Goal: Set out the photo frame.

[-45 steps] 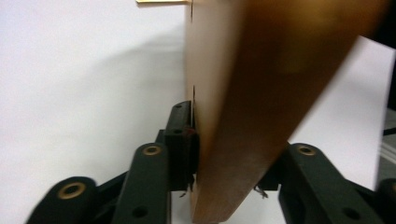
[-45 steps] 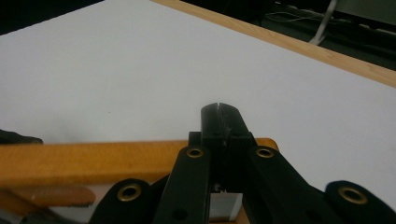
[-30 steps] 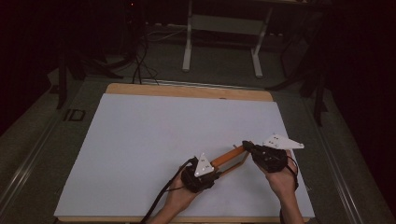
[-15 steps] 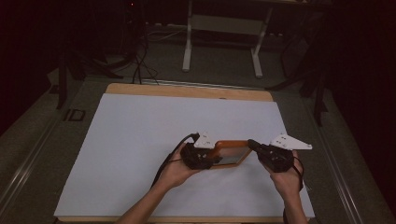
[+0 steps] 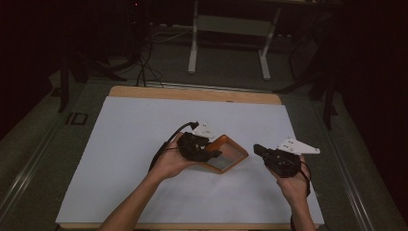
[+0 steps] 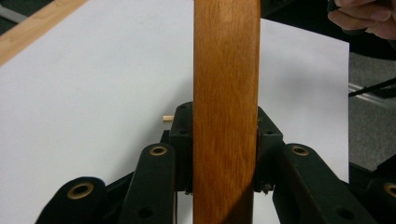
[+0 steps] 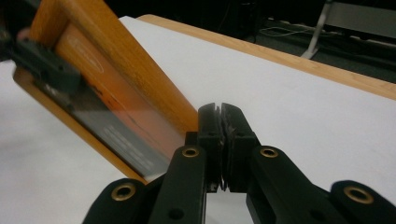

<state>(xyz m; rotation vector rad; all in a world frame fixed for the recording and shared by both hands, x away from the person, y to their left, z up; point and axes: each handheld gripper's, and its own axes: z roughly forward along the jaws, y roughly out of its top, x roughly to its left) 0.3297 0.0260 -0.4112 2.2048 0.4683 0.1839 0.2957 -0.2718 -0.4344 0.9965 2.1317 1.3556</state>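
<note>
Your left gripper (image 5: 214, 153) has its jaws clamped on one side rail of the wooden picture frame (image 5: 230, 155), holding it near the middle of the white table (image 5: 120, 144). Your right gripper (image 7: 221, 121) has its jaws pressed together on nothing, just beside the frame's far corner.

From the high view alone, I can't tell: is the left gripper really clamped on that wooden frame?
Observer: Yes. In the left gripper view the left gripper has its jaws shut on the wooden frame, one on each side of a rail.
Operator: And the right one?
Observer: The right gripper is shut on nothing, its jaws pressed together beside the frame's corner.
Operator: Anything under the frame?
Observer: A small wooden peg pokes out beside the left jaw.
</note>
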